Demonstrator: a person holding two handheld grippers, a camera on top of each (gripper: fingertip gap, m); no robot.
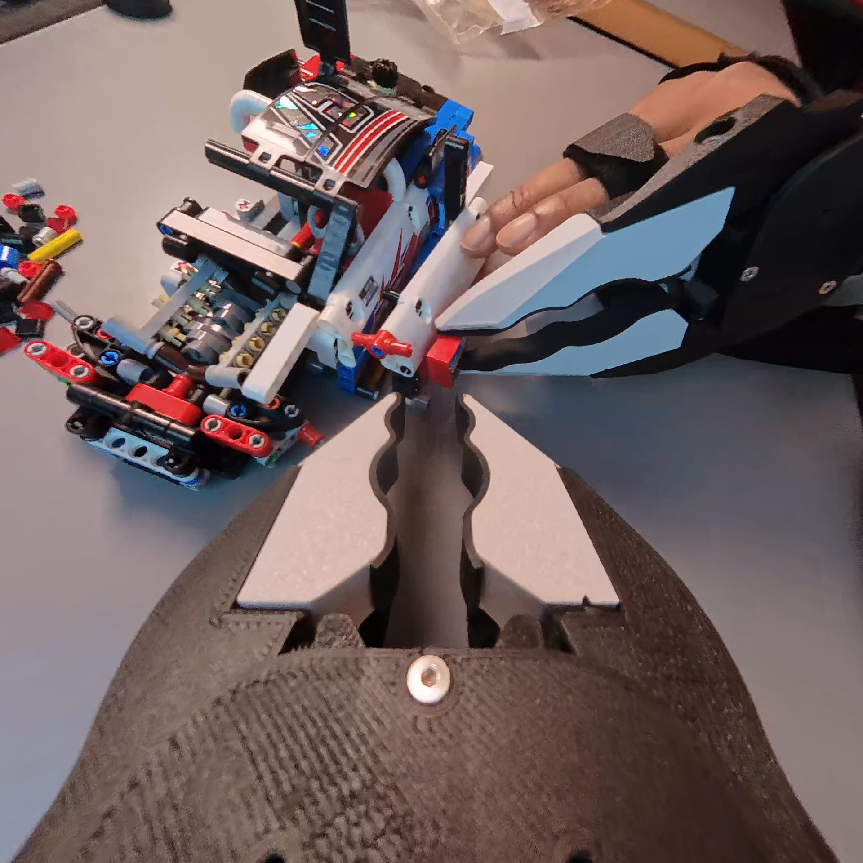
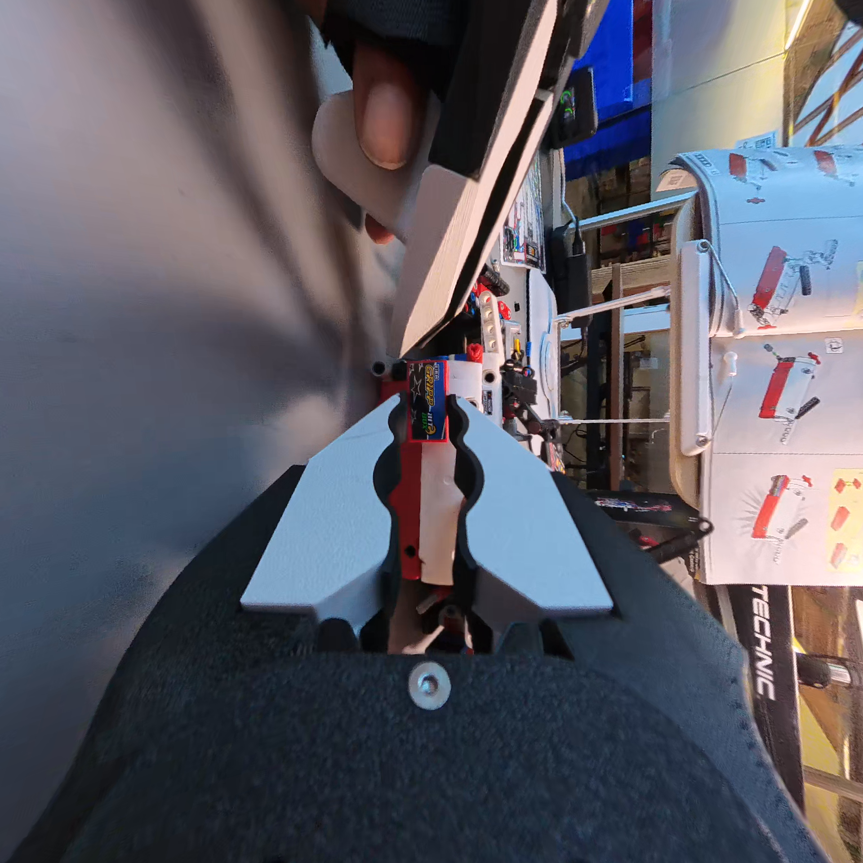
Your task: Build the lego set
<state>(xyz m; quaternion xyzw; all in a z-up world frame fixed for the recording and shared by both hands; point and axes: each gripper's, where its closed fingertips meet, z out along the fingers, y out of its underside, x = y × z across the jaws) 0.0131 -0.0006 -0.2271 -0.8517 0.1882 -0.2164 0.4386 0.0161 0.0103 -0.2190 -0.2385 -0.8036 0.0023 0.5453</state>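
Observation:
A half-built Lego car (image 1: 261, 261) lies on the grey table (image 1: 140, 537). My right gripper (image 1: 450, 348) comes in from the right, turned on its side. It is shut on a red and white panel piece (image 1: 411, 322) held against the car's side. In the right wrist view the right gripper (image 2: 425, 399) clamps that panel (image 2: 427, 504), which carries a stickered tile. My left gripper (image 1: 429, 401) is open, with its tips just under the panel's red end. One of its fingers (image 2: 448, 261) shows in the right wrist view.
A hand's fingers (image 1: 527, 219) rest on a long white panel. Loose small pieces (image 1: 32, 261) are piled at the left edge. A plastic bag (image 1: 481, 18) lies at the back. An open instruction booklet (image 2: 784, 420) stands beyond the car. Only a small space, under 4 cm, lies between the two pairs of fingers.

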